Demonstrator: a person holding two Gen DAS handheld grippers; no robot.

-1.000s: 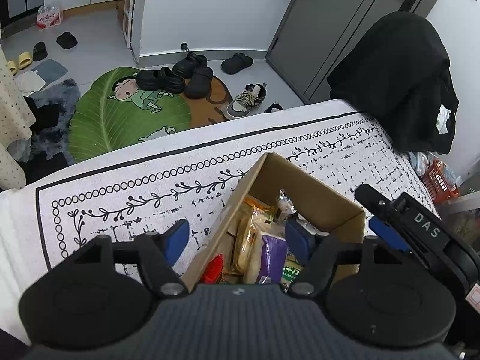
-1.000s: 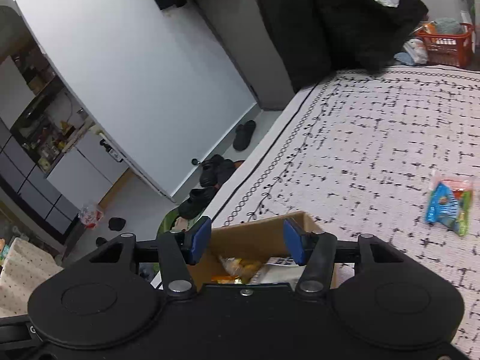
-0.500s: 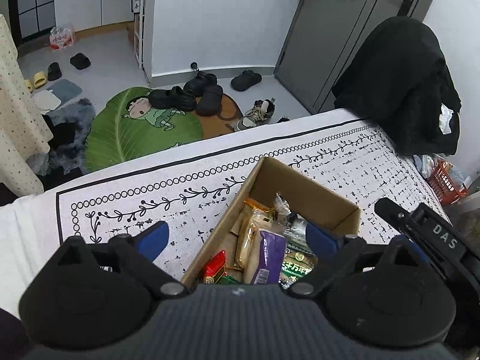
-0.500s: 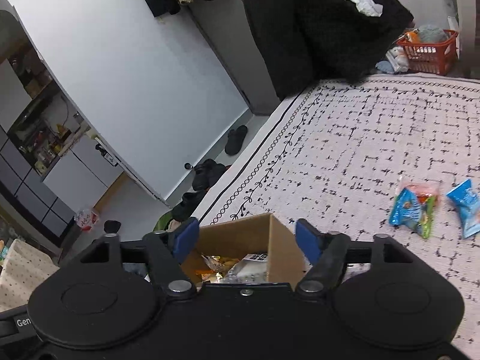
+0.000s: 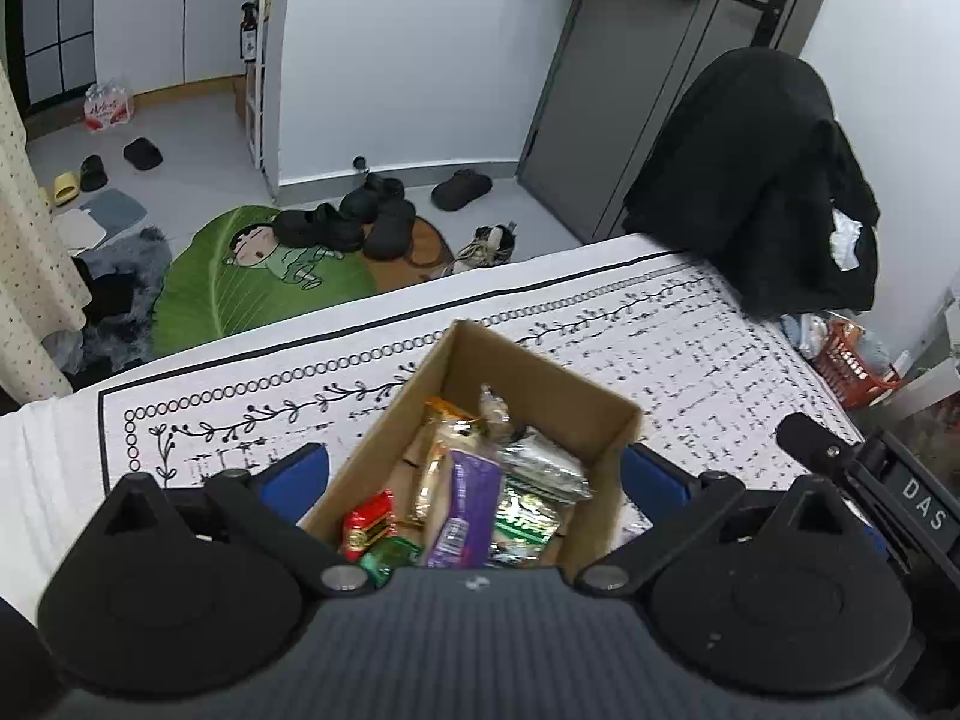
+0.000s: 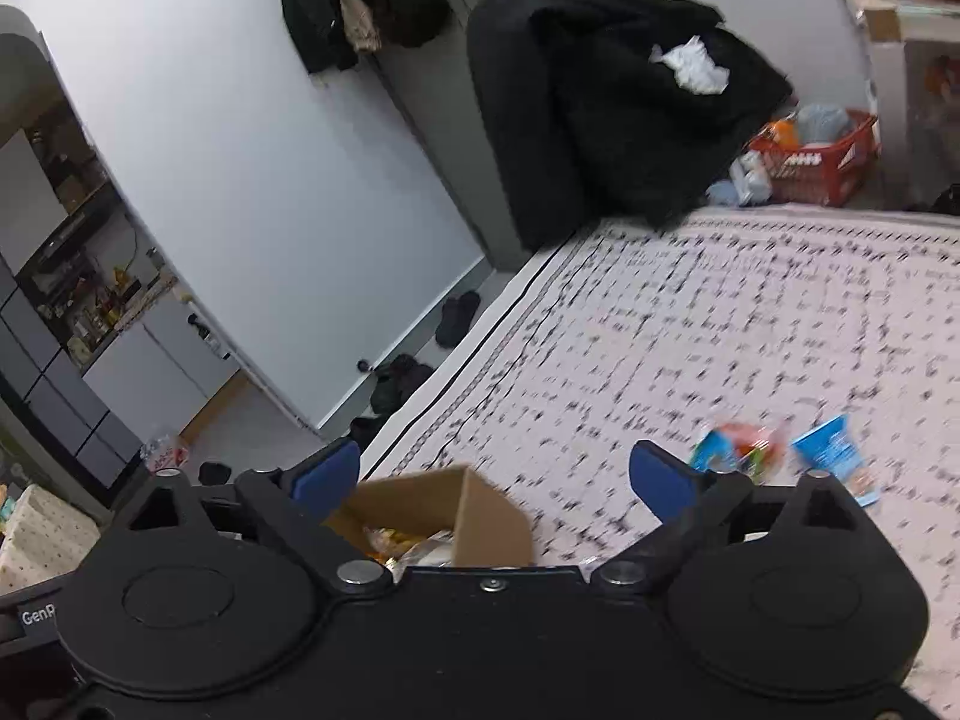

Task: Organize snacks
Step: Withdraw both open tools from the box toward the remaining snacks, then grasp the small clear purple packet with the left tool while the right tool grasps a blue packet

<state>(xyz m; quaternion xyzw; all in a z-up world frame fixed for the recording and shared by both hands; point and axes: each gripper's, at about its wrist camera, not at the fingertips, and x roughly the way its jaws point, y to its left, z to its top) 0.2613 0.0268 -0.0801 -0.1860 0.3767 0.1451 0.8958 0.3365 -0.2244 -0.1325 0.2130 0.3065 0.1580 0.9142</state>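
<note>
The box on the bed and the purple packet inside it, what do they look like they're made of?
The box looks like plain brown corrugated cardboard: matte, with raw cut edges and folded corners. The purple packet appears to be thin plastic film with a slight gloss, judging by its printed face and soft, crinkled shape; it could be foil-lined, which can't be told from here.

My left hand-held gripper (image 5: 474, 474) covers the near end of the box (image 5: 543, 396) at the bottom of the frame, so I cannot see every snack inside. In the right view only a corner of the box (image 6: 474, 510) shows. The two packets (image 6: 780, 456) at lower right are smeared by blur; I cannot read them.
</note>
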